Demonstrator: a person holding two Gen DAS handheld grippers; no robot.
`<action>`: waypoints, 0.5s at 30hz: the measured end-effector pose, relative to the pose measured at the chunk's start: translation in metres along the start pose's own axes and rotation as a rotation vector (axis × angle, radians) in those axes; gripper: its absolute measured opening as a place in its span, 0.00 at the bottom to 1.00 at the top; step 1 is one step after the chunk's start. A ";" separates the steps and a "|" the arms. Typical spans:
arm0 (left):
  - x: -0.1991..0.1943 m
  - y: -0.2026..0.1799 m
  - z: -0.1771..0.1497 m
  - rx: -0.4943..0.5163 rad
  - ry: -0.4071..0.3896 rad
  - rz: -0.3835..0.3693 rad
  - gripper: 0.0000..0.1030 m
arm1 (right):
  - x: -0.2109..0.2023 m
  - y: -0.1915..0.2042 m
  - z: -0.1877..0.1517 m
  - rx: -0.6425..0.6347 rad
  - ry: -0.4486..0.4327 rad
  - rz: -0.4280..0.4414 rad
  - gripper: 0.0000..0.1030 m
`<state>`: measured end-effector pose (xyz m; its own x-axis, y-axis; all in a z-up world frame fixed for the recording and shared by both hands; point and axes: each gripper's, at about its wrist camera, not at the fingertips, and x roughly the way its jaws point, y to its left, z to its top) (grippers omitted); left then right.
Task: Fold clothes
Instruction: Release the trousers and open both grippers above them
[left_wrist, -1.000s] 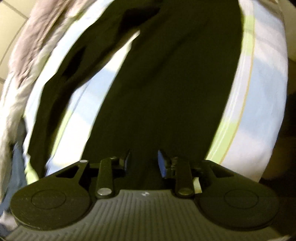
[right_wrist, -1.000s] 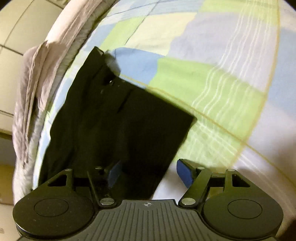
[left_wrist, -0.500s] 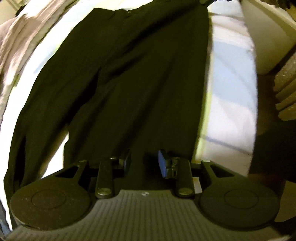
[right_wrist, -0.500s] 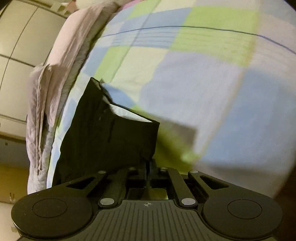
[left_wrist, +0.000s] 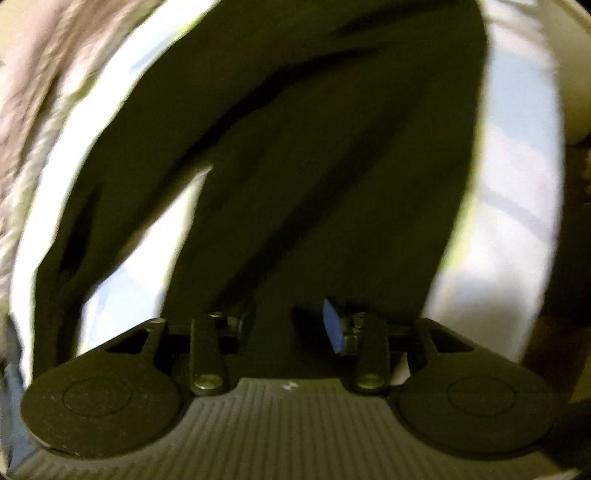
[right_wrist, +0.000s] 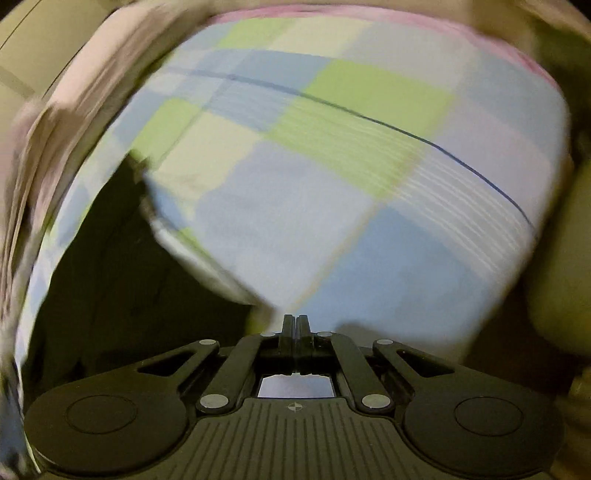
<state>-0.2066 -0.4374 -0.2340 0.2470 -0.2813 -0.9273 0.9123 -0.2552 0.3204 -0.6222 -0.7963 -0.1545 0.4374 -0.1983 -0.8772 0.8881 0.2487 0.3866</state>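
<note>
Black trousers (left_wrist: 314, 166) lie spread along the checked bed sheet (left_wrist: 517, 192), their two legs parting towards the lower left. My left gripper (left_wrist: 290, 323) hovers over the nearer leg. Its jaws are opening; dark cloth shows between them, and the blue right pad (left_wrist: 332, 328) stands free of it. In the right wrist view, a corner of the trousers (right_wrist: 129, 295) rises up to my right gripper (right_wrist: 295, 321), which is shut on that edge. A pale inner lining shows along the lifted hem. Both views are blurred by motion.
A crumpled pinkish-grey blanket (left_wrist: 33, 92) runs along the left side of the bed, seen too in the right wrist view as the blanket (right_wrist: 55, 129). The blue, green and white sheet (right_wrist: 332, 184) stretches ahead of the right gripper. The bed's edge drops off at right.
The right jaws closed on the trousers' corner and lifted it off the sheet. The left gripper slid along the trouser leg, and its jaws now stand wider apart.
</note>
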 end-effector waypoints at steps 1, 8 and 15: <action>0.002 0.015 -0.013 -0.014 0.002 0.028 0.39 | 0.003 0.019 0.000 -0.042 0.007 0.010 0.07; 0.029 0.134 -0.111 -0.039 0.026 0.201 0.44 | 0.044 0.188 -0.038 -0.378 0.076 0.140 0.57; 0.085 0.253 -0.202 0.084 0.059 0.340 0.44 | 0.100 0.364 -0.122 -0.757 0.170 0.214 0.57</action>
<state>0.1108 -0.3394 -0.2708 0.5527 -0.3101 -0.7735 0.7449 -0.2323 0.6254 -0.2723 -0.6096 -0.1362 0.5053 0.0580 -0.8610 0.4237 0.8525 0.3061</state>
